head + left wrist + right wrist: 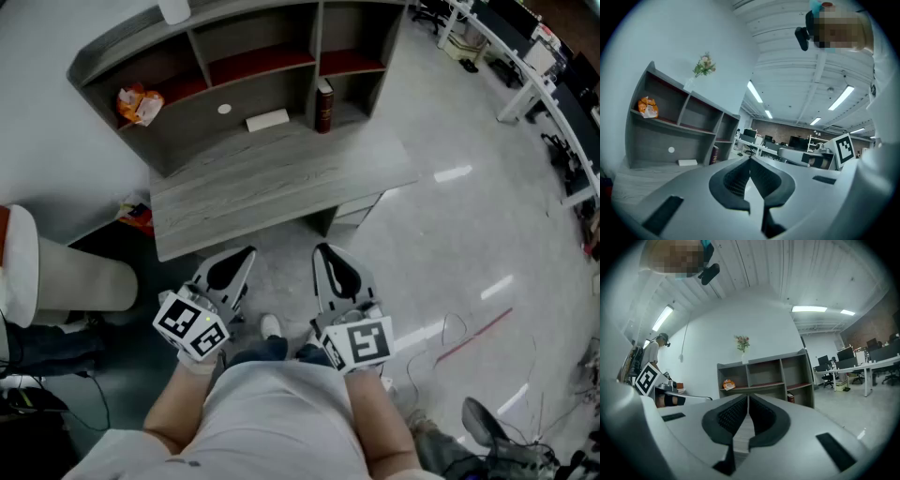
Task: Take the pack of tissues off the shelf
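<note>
Reach not begun: the left gripper [232,264] and right gripper [330,261] sit low in frame, jaws closed on nothing, so one must open and reach for the orange pack [139,105], likely the tissues, upper left on the shelf [111,54].

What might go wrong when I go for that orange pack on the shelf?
1. The left gripper and right gripper are both shut; reaching in like that would likely shove the orange pack back instead of gripping it.
2. The vase stands on top of the shelf, just above the pack's compartment; a high approach might knock it.
3. The pack lies close to the compartment's left wall, so a jaw may catch there.
</note>
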`<move>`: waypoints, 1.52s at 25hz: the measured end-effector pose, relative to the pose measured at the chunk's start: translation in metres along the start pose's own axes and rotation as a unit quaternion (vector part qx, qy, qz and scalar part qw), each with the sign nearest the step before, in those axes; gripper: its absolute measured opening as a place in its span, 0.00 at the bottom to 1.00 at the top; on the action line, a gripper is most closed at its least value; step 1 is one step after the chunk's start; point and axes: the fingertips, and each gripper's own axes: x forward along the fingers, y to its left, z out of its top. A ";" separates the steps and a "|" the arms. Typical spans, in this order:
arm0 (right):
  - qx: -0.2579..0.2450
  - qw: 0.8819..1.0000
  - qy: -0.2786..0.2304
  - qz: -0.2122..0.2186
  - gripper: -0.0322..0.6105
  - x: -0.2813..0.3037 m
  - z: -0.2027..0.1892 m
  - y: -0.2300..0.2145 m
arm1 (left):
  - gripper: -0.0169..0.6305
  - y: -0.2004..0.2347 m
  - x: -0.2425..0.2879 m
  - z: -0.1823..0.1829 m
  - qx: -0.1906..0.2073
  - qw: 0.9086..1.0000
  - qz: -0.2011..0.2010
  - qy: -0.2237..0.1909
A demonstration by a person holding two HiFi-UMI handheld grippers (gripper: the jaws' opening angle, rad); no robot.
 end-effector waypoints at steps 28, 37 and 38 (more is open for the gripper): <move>0.033 0.999 -0.022 -0.018 0.09 0.115 -0.017 0.006 | 0.05 0.126 0.010 0.013 0.006 1.000 0.020 0.012; 0.034 0.998 -0.013 0.043 0.09 0.202 -0.010 -0.063 | 0.05 0.176 0.100 0.031 0.009 0.997 0.072 0.011; 0.034 0.998 -0.012 0.050 0.09 0.211 -0.008 -0.072 | 0.05 0.181 0.112 0.032 0.008 0.997 0.078 0.009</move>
